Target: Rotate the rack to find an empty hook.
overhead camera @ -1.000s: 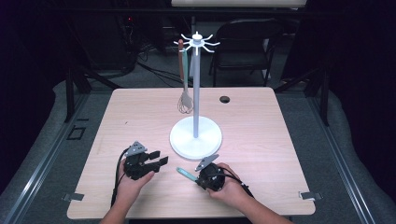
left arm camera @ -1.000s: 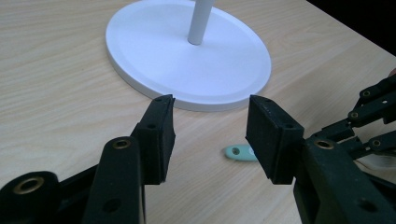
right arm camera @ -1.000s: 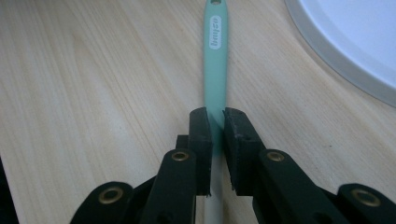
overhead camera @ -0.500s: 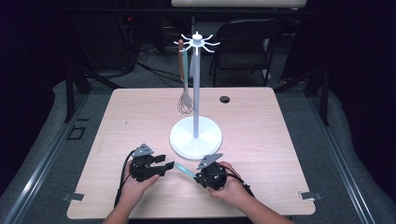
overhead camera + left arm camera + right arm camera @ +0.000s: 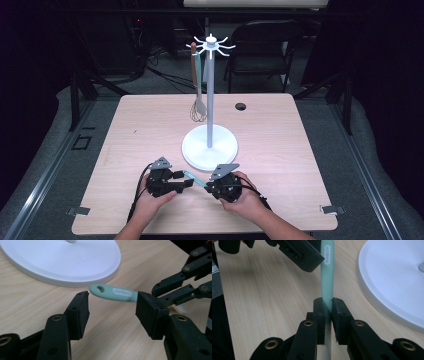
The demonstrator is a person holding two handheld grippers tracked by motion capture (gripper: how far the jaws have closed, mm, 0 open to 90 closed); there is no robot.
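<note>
**A:** Right hand-held gripper [image 5: 326, 305] first; its two pads are clamped tight on the mint-green handle [image 5: 326, 277] of a utensil, which runs straight out from the jaws, low over the surface [image 5: 150, 130].

**B:** And the left hand-held gripper [image 5: 112, 308]; its jaws have just been opening and now stand wide apart; the handle's tip, the end with the hanging hole, lies between them, and neither pad touches it.

**A:** The two grippers face each other near the front edge of the surface, a hand behind each.

**B:** Just beyond them sits the round white base of the stand [image 5: 209, 147]; its pole rises to a ring of hooks; a whisk [image 5: 197, 111] hangs from one of them, well apart from both grippers.
</note>
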